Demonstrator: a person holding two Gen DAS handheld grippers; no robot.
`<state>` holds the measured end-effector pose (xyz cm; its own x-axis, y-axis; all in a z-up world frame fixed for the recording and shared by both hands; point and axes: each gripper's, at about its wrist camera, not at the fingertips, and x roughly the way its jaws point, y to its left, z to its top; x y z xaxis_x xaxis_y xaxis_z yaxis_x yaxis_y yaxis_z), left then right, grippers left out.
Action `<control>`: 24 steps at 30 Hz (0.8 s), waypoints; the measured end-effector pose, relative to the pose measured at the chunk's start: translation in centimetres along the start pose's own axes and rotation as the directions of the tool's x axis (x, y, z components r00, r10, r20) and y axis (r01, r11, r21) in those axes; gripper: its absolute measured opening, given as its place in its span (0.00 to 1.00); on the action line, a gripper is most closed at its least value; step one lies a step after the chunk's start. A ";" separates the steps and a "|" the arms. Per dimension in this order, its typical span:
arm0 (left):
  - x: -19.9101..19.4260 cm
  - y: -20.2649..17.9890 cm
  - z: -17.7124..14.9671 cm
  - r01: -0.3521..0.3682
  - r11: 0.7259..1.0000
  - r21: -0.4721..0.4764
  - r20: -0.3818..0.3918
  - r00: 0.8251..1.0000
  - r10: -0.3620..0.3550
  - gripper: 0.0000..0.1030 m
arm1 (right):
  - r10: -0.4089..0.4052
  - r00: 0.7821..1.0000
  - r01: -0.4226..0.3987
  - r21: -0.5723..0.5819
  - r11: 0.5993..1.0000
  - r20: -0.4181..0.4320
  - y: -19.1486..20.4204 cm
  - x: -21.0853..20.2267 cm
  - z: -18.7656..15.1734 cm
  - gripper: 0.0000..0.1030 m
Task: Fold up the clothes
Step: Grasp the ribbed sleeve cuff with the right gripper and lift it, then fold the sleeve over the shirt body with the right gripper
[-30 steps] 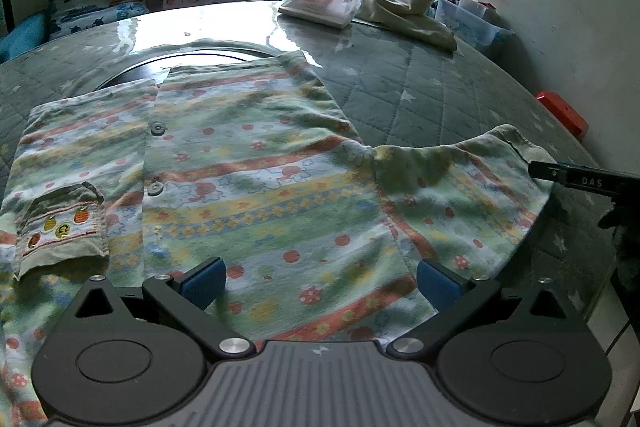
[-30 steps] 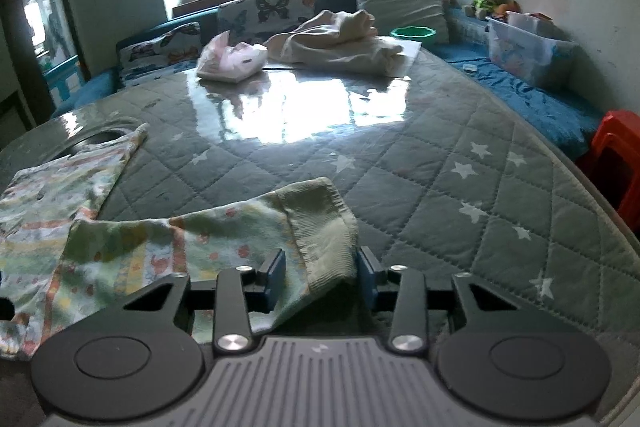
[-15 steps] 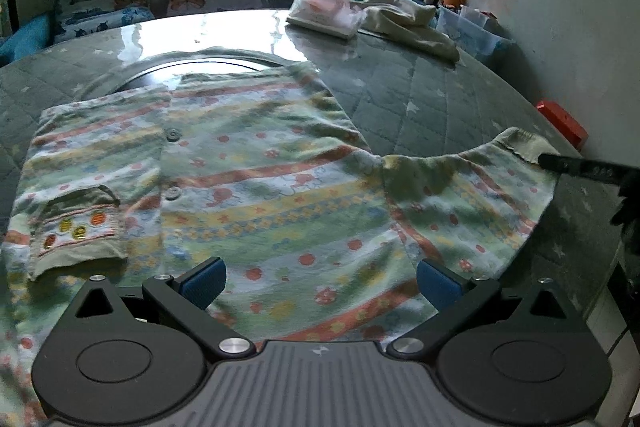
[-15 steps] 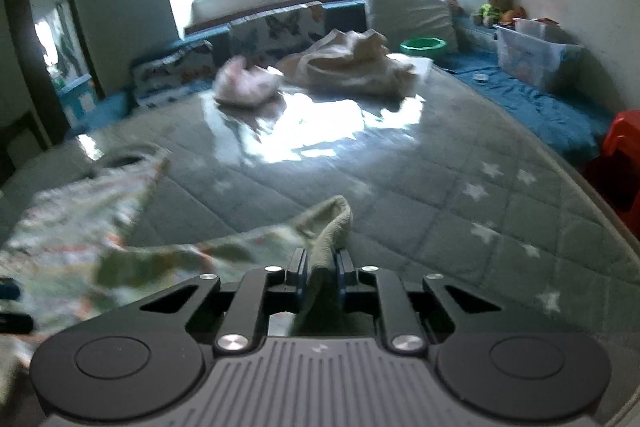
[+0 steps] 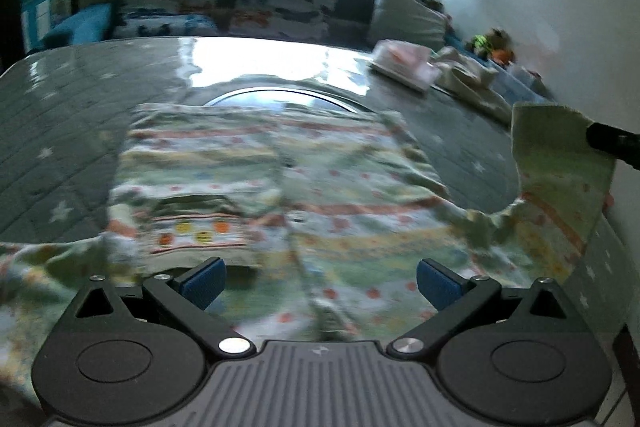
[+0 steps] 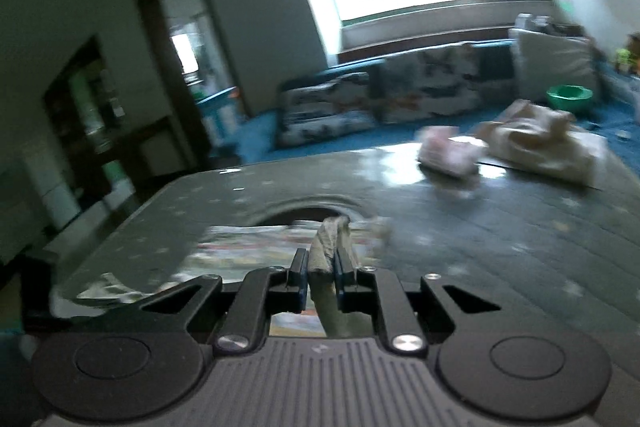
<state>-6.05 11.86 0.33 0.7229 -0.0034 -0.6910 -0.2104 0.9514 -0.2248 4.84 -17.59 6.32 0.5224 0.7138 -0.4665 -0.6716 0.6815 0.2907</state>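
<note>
left gripper (image 5: 320,281): jaws spread wide, nothing between the blue pads (image 5: 202,283); hangs just over the near edge of the shirt
right gripper (image 6: 320,269): jaws pressed together on the sleeve cuff (image 6: 330,243); a fold of cuff sticks up past the fingertips
shirt (image 5: 280,199): patterned children's button shirt, striped bands with small red motifs, lies spread flat on the table directly ahead of the left gripper; blurred
chest pocket (image 5: 200,227): just beyond the left pad, fruit-pattern trim
sleeve (image 5: 560,183): right side of the left wrist view, lifted clear of the table, hanging from the black tip of the right gripper at the frame edge
table (image 5: 60,131): grey-green quilted cover with stars, glossy; round dark ring visible past the shirt's far edge
far clothes: pink bundle (image 6: 450,151) and beige pile (image 6: 548,143) side by side at the table's far end, well apart from the shirt
background: butterfly cushions (image 5: 280,3) on a blue sofa under the window
</note>
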 end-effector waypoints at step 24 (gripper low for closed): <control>-3.7 8.7 -0.6 -0.080 0.974 -0.211 0.081 0.992 0.099 1.00 | 0.304 0.923 -0.342 -0.139 0.929 -0.236 13.5 11.2 -1.9 0.15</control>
<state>-10.98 19.91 0.53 0.7497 0.1154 -0.6517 -0.4013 0.8623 -0.3089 0.62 -0.66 3.43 0.1539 0.8276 -0.5397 -0.8758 0.3672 0.3133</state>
